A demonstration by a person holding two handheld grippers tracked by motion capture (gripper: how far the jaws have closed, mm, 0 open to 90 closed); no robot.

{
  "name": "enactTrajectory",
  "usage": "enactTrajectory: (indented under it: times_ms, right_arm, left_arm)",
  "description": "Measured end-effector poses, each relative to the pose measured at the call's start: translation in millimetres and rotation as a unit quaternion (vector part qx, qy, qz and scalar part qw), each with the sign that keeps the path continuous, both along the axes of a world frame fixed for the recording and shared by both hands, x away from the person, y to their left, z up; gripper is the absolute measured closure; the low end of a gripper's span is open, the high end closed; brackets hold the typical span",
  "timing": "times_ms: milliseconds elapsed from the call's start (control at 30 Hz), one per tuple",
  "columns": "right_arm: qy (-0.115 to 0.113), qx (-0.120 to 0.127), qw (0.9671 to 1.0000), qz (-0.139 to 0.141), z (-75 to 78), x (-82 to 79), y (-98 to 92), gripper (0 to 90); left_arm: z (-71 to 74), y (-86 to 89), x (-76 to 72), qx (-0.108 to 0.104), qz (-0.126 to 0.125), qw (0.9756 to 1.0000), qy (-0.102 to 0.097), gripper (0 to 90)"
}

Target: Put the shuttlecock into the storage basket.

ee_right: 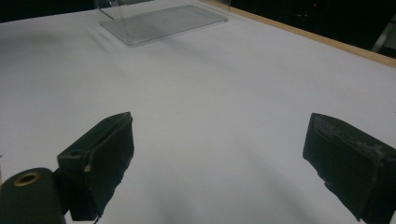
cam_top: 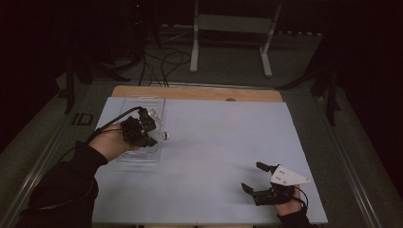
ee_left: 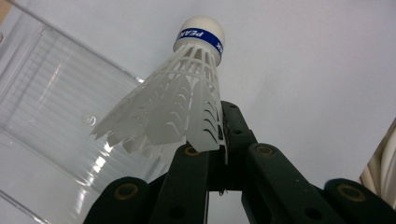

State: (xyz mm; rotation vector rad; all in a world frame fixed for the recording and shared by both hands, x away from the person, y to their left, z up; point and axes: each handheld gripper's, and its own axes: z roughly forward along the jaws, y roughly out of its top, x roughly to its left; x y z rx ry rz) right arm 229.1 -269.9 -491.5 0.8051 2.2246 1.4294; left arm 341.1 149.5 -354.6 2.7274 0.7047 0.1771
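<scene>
white letters "PEAK" on blue band of shuttlecock (ee_left: 180, 93), cut off at the edge

The shuttlecock (ee_left: 184, 98) is white plastic, with a latticed, ribbed skirt flaring out from a rounded white cork tip that carries a blue band with white lettering. It is pinched at the lower edge of its skirt, the cork end pointing away and up over the pale tabletop. From above, the shuttlecock (cam_top: 165, 136) shows as a small white shape just at the right edge of the clear plastic tray (cam_top: 142, 156).
</scene>
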Motion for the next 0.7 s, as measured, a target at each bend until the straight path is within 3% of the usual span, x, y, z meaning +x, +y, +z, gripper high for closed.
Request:
enactTrajectory:
  times_ms: [333,533,700]
  right_arm:
    - [0.000,-0.002,1.0000,-0.003,0.5,-0.1,0.0,8.7]
    - [0.000,-0.004,1.0000,-0.003,0.6,-0.4,1.2,8.8]
    - [0.001,-0.006,1.0000,-0.004,0.6,-0.8,1.7,8.8]
  left_arm:
    - [-4.0,28.4,6.2,0.001,0.000,1.0000,-0.005,90.0]
    - [-6.2,41.5,7.0,-0.008,-0.014,0.9999,0.000,90.0]
    - [-10.0,45.9,8.0,-0.003,-0.036,0.9993,-0.003,90.0]
